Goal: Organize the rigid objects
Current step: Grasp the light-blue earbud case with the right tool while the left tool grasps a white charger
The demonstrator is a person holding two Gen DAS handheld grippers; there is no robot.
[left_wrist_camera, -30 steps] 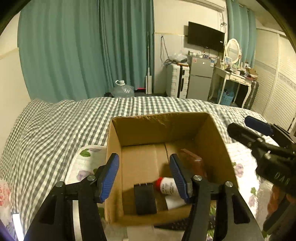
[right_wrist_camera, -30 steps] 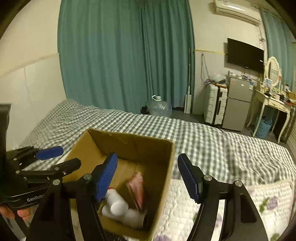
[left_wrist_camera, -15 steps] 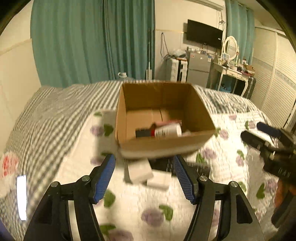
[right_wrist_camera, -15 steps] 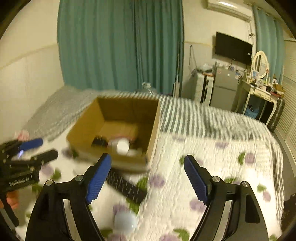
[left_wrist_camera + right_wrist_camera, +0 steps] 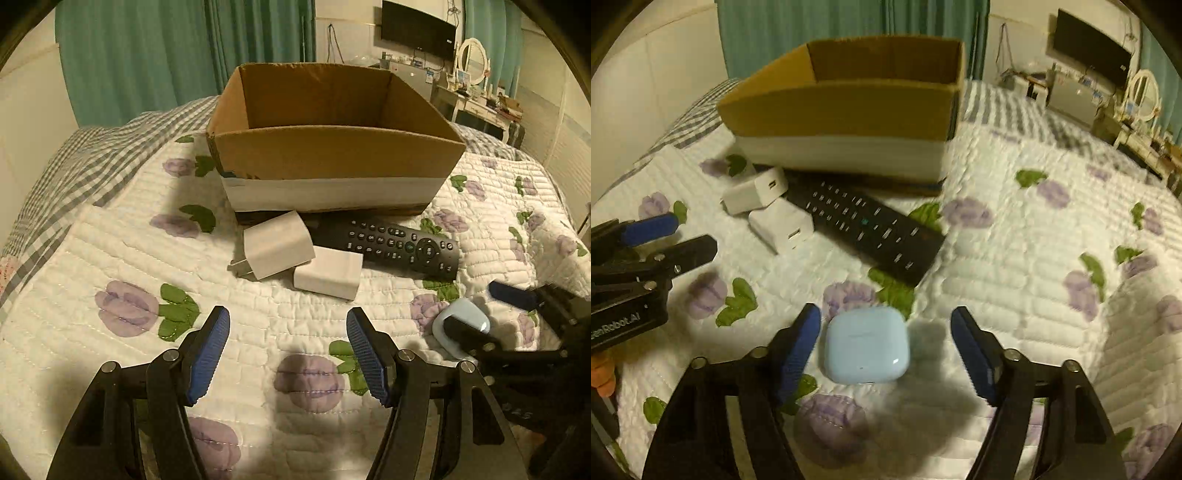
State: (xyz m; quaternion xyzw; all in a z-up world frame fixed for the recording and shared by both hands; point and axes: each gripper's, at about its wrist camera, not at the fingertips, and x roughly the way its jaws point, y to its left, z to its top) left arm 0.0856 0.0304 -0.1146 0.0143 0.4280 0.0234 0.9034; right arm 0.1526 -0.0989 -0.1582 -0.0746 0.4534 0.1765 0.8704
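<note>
While four loose things are lying on the bed's quilt (image 5: 110,258) in front of the cardboard box (image 5: 332,155), most of the sorting is, by my judgement, waiting: two white chargers (image 5: 277,249), touching each other, the black remote (image 5: 399,245) just beside them, and the blue earbud case (image 5: 866,345). The box's inside is hidden here. The right tool (image 5: 886,350) is pointing steeply down, released, its jaws having just been closing around the case without pressing it. The left tool (image 5: 288,350) is hanging released over bare quilt near the chargers.

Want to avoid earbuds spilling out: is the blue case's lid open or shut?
Shut. The blue case lies flat on the quilt as one smooth closed shell, no gap visible, between the right tool's open fingers.
</note>
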